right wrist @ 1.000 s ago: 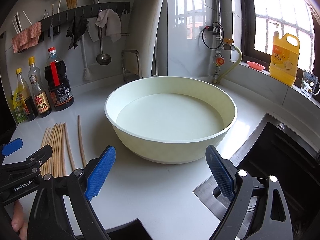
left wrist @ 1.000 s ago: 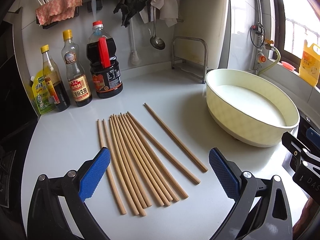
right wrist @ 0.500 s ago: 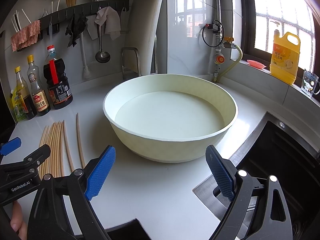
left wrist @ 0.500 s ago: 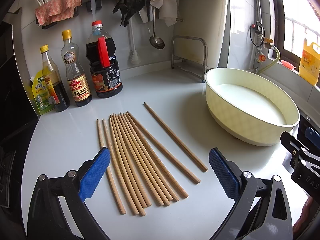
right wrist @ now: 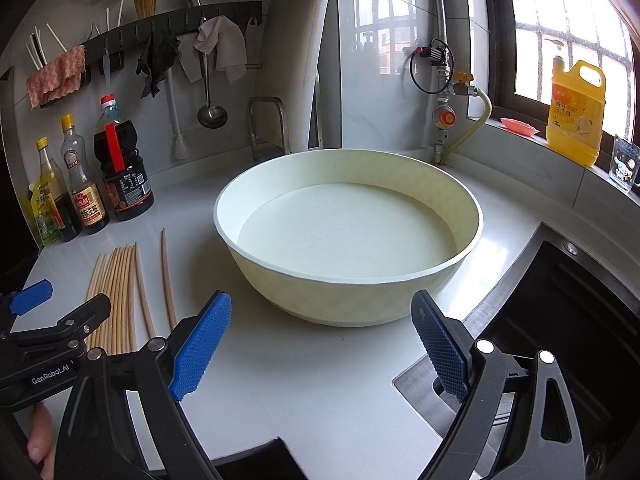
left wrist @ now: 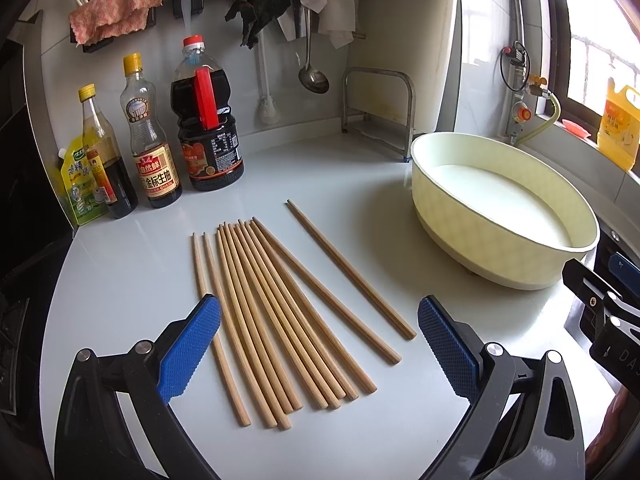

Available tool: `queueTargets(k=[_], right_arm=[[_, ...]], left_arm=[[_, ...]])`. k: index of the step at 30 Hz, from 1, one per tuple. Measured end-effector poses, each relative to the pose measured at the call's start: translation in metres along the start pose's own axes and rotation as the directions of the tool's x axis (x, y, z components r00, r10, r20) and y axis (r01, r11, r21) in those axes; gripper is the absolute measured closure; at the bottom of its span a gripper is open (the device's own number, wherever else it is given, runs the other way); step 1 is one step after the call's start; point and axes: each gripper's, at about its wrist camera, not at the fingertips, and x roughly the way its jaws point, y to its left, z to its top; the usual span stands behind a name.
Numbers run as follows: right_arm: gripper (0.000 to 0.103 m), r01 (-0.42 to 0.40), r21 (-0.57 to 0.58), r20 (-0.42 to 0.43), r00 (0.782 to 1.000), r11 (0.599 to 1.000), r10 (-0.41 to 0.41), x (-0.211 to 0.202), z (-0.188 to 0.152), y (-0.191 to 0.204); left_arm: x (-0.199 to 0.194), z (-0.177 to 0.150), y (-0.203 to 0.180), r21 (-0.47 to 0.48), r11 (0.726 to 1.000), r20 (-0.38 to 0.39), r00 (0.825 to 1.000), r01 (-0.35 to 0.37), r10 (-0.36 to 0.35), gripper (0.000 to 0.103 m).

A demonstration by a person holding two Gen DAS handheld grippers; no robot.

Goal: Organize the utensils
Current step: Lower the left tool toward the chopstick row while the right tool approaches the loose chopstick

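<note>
Your left gripper [left wrist: 318,336], jaws wide and empty, hovers over the light wooden chopsticks [left wrist: 276,320]; their long axis runs near-to-far, and the right gripper [right wrist: 320,344], also spread empty, is farther.

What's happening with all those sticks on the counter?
Someone is tidying up, holding a gripper in each hand. The wooden chopsticks lie loose on the white counter, none picked up yet. The left gripper is open above them. The right gripper is open, facing the big empty basin.
</note>
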Motion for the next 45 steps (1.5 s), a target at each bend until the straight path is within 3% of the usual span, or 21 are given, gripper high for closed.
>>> queueTargets(k=[5,8,15,19,25,31,38,45], right_arm=[[0.016,-0.104,0.004,0.01,0.995,0.995,0.104,-0.003,0.001,0.004],[0.016,-0.18,-0.009,-0.004,0.984,0.984,0.18,-0.001,0.001,0.013],[0.016,-0.234,-0.158,-0.018,0.972,0.959,0.235,0.008,0.006,0.055],[0.016,-0.301,-0.19,-0.091,0.953,0.935,0.288,0.029,0.013,0.072],[0.016,-0.32,-0.265,-0.194,0.942,0.91,0.275,0.067,0.015,0.099],[0.016,-0.306,-0.299,-0.265,0.937,0.904,0.229,0.101,0.016,0.116],[0.016,-0.276,-0.377,-0.255,0.949,0.884,0.187,0.115,0.015,0.137],[0.016,-0.316,-0.395,-0.276,0.936,0.863,0.217,0.125,0.018,0.149]], left_arm=[[0.002,0.0,0.025,-0.009,1.0,-0.004,1.0,-0.029,0.029,0.006],[0.006,0.0,0.059,-0.077,0.995,-0.023,0.998,-0.062,0.06,0.006],[0.026,-0.01,0.113,-0.188,0.975,-0.123,0.988,-0.12,0.098,0.006],[0.031,-0.011,0.123,-0.199,0.969,-0.133,0.984,-0.143,0.118,0.006],[0.045,-0.01,0.127,-0.166,0.968,-0.155,0.974,-0.19,0.164,0.006],[0.061,-0.012,0.133,-0.166,0.966,-0.209,0.965,-0.197,0.16,0.006],[0.074,-0.017,0.141,-0.179,0.96,-0.258,0.952,-0.216,0.166,0.006],[0.078,-0.018,0.143,-0.194,0.957,-0.275,0.948,-0.217,0.16,0.006]])
